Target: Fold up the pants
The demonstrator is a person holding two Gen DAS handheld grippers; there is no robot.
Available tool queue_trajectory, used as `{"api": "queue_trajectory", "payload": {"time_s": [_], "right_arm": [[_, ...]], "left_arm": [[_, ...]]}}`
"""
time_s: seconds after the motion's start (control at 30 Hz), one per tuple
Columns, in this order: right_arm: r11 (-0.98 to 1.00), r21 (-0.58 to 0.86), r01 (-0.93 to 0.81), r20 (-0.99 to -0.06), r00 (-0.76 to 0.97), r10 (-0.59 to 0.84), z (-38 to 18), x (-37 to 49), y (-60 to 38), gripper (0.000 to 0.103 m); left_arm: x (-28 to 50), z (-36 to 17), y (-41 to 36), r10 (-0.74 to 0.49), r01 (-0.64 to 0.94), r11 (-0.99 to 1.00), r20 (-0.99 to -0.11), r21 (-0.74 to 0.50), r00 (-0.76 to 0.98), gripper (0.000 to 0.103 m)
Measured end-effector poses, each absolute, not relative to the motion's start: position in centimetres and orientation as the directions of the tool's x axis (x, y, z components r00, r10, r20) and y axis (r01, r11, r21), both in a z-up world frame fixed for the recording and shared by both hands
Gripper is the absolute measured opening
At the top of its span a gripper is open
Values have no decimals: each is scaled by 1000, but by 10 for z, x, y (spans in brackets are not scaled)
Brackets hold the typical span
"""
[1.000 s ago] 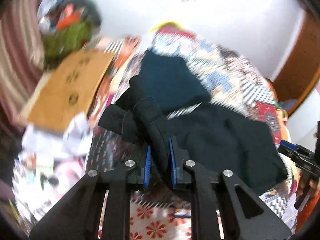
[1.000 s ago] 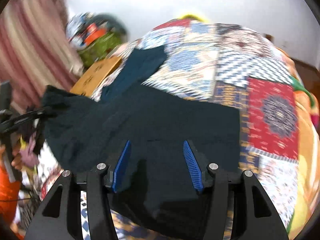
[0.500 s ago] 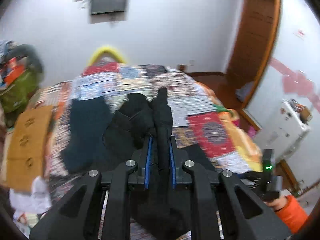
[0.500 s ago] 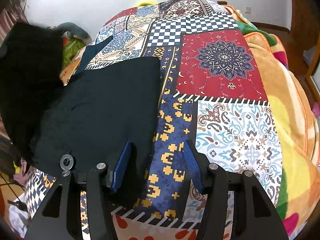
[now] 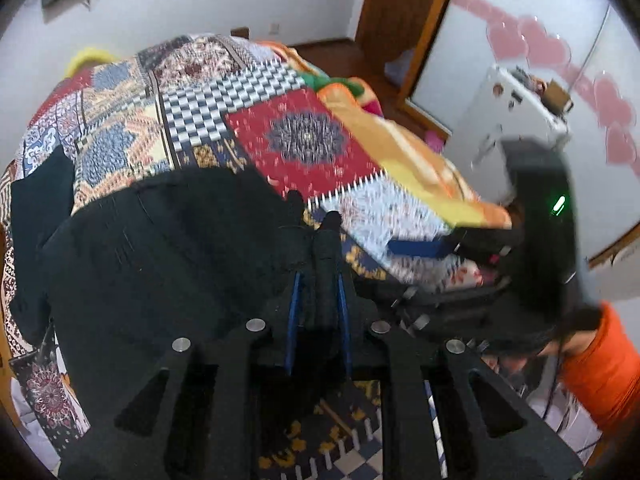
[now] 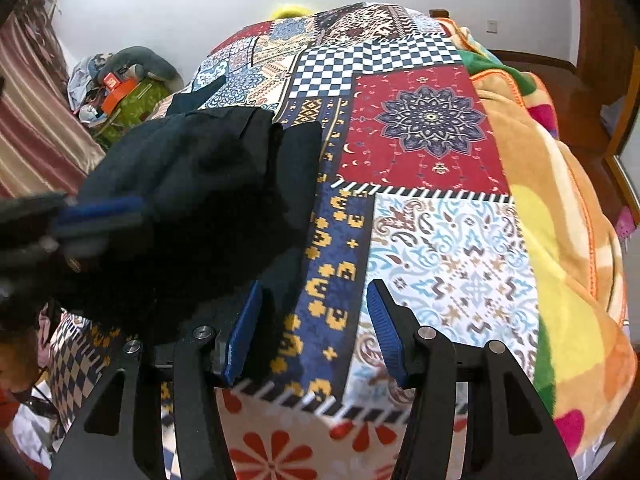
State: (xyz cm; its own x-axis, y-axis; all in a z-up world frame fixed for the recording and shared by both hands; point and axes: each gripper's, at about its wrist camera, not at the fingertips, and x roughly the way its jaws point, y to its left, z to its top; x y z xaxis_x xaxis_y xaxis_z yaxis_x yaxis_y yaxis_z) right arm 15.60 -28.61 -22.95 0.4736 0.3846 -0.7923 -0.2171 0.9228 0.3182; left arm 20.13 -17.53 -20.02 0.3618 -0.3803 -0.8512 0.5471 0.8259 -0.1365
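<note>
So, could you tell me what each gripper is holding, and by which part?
Left gripper pinches a bunched fold of the black pants; the exact part cannot be told. Right gripper holds nothing.

my right gripper [image 6: 316,332] fingers [image 6: 244,332] spread apart, nothing between them, over the patchwork quilt [image 6: 440,240] on the bed. black pants [image 6: 200,200] bunched in a heap on the quilt, left of centre; their edge runs just beside my left finger. left gripper [image 6: 80,216] blurred at the left edge, blue pads pinched into the pants fabric. striped curtain [image 6: 36,128] and clutter pile [image 6: 120,84] far left.
</note>
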Motion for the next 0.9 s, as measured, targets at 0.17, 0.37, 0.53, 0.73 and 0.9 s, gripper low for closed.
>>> {"api": "queue_trajectory", "payload": {"time_s": [0.17, 0.37, 0.53, 0.73, 0.9], "right_arm": [[925, 326, -196, -769, 514, 380, -216, 157, -297, 51], [904, 360, -230, -713, 557, 426, -188, 170, -298, 51], [889, 353, -293, -708, 537, 458, -183, 198, -273, 51], [864, 351, -361, -769, 415, 486, -211, 236, -240, 51], [821, 418, -389, -788, 295, 541, -236, 251, -222, 53]], "left_arm": [[190, -174, -159, -421, 559, 815, -820, -154, 388, 53], [206, -142, -118, -319, 450, 892, -761, -40, 565, 66], [236, -163, -79, -160, 314, 949, -796, 40, 584, 66], [251, -217, -41, -155, 264, 964, -864, -27, 479, 73], [246, -233, -30, -184, 249, 966, -846, -63, 501, 84]]}}
